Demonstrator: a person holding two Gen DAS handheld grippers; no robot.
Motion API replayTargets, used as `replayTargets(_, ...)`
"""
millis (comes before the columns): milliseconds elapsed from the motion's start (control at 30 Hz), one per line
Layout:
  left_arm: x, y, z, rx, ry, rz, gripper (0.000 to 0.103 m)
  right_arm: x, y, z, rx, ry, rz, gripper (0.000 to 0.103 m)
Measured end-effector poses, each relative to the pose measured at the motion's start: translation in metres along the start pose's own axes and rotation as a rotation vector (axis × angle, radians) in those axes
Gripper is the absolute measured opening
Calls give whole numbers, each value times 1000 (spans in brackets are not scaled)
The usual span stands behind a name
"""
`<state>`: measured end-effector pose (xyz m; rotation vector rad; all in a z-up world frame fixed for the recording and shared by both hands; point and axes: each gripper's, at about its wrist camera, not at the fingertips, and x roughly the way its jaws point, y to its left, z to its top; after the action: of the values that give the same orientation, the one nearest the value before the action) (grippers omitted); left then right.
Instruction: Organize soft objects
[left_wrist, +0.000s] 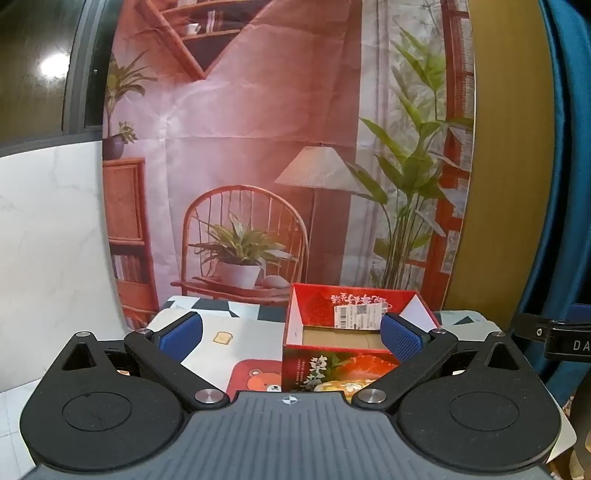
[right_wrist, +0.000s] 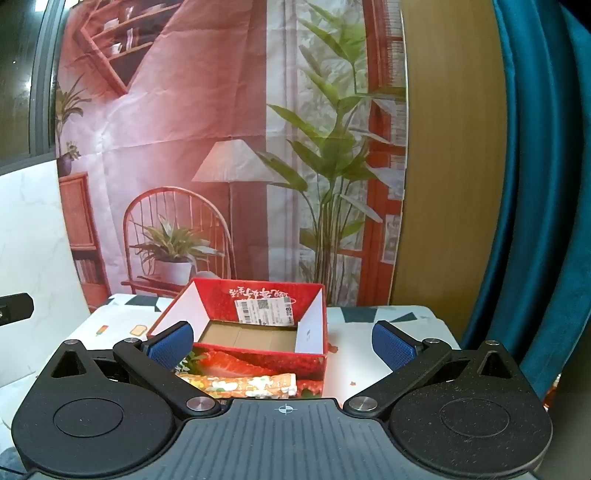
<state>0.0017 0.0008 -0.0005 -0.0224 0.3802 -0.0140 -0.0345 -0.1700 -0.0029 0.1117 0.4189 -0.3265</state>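
Left wrist view: you are holding both tools wide apart with nothing between the pads, facing one open red box.

One red box (left_wrist: 354, 332) is sitting on the tabletop (left_wrist: 236, 332), its base empty; your left tool (left_wrist: 291, 332) is hiding its lower front, your right tool (right_wrist: 282, 341) is covering its near corner. No soft object is showing itself clearly.

One red box (right_wrist: 258, 354) (open top) at lower centre, one counter (right_wrist: 369, 354), two grippers, four blue fingers (left_wrist: 183, 336).
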Motion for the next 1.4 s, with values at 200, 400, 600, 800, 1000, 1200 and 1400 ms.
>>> replayTargets(200,6,4,2,5,14,-24,103,0,-1,1,-5,-3,-4,103)
replayTargets(400,1,2,-1,7,2,3,103,-1,0,1,-8,-3,-6,103)
replayTargets(600,3,0,0,12,4,4,103,-2,-1,0,-6,-3,-4,103)
replayTargets(800,3,0,0,13,2,5,103,1,-2,-3,-7,-3,-2,103)
replayTargets(1000,2,0,0,13,2,6,103,1,1,-1,-13,-1,-2,103)
replayTargets(1200,3,-1,0,14,4,16,103,-1,1,0,-12,0,-2,103)
replayTargets(1400,2,-2,-1,20,7,32,103,-2,0,1,-12,0,-1,103)
